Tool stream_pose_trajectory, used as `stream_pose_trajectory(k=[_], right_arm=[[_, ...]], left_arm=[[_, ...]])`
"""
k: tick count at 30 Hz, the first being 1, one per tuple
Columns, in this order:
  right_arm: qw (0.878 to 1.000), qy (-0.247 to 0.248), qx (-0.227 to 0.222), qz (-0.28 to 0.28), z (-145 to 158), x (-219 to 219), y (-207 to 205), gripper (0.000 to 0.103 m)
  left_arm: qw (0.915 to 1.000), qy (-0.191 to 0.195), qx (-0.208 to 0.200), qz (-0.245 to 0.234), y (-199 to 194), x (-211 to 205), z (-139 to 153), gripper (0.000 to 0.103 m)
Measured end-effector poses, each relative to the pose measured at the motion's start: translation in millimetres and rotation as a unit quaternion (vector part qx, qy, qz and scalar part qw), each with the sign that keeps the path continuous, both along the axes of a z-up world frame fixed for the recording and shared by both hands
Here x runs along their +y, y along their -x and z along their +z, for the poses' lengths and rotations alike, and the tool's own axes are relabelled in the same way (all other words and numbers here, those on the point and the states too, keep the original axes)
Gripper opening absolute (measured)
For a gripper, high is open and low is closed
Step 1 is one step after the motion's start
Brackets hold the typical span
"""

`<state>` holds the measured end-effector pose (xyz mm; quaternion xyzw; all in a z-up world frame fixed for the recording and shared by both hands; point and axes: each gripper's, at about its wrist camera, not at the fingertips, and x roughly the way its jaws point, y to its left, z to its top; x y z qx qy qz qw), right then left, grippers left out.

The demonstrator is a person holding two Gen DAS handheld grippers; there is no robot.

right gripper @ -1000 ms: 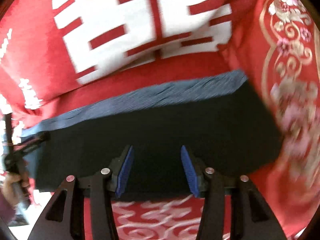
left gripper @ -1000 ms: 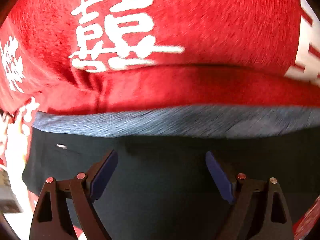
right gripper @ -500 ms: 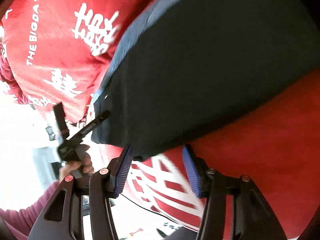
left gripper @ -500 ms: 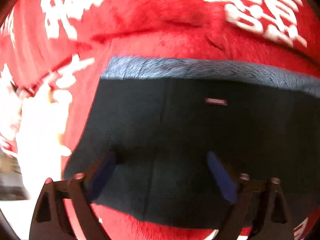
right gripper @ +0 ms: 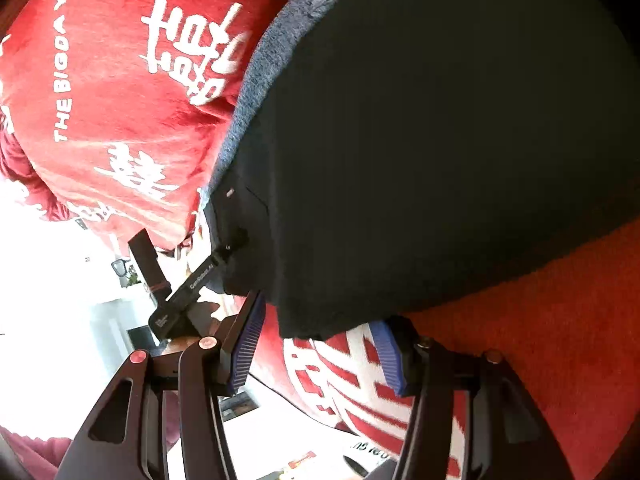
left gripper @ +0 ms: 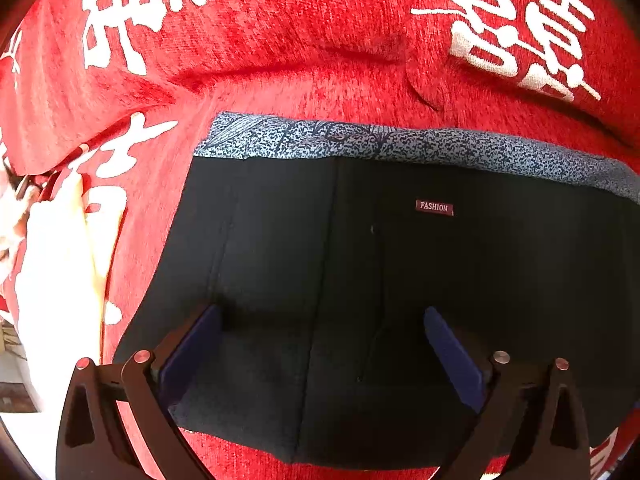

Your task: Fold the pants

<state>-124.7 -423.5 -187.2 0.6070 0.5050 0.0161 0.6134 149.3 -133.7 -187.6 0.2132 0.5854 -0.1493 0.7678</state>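
Dark pants [left gripper: 400, 280] lie folded flat on the red blanket [left gripper: 280, 40], patterned waistband [left gripper: 400, 142] at the far edge; my left gripper [left gripper: 320, 344] hovers over them, jaws wide apart, holding nothing. My right gripper [right gripper: 316, 352] sits just off a near corner, also spread and empty. Cloth looks soft, light and floppy, so I'd pinch at a corner or hem; bare blanket all round the edges gives room.

We read "FASHION" on a small maroon woven label [left gripper: 434, 207] sewn to the dark folded pants [left gripper: 400, 280], and "THE BIGDAY" in white on the red plush blanket [right gripper: 63, 68].
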Motion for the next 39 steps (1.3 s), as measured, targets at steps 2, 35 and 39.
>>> stream_pose_trajectory(k=[2, 35, 39], right_arm=[[1.0, 0.011, -0.008, 0.016, 11, 5, 4, 0.057], [0.951, 0.286, 0.024, 0.111, 60, -42, -23, 0.007], [0.948, 0.297, 0.047, 0.105, 40, -49, -2, 0.007]], left_arm=[[1.0, 0.0, -0.002, 0.0, 0, 0, -1, 0.102], [0.9885, 0.068, 0.084, -0.106, 103, -104, 19, 0.102], [0.9909, 0.074, 0.086, -0.073, 118, -97, 6, 0.102]])
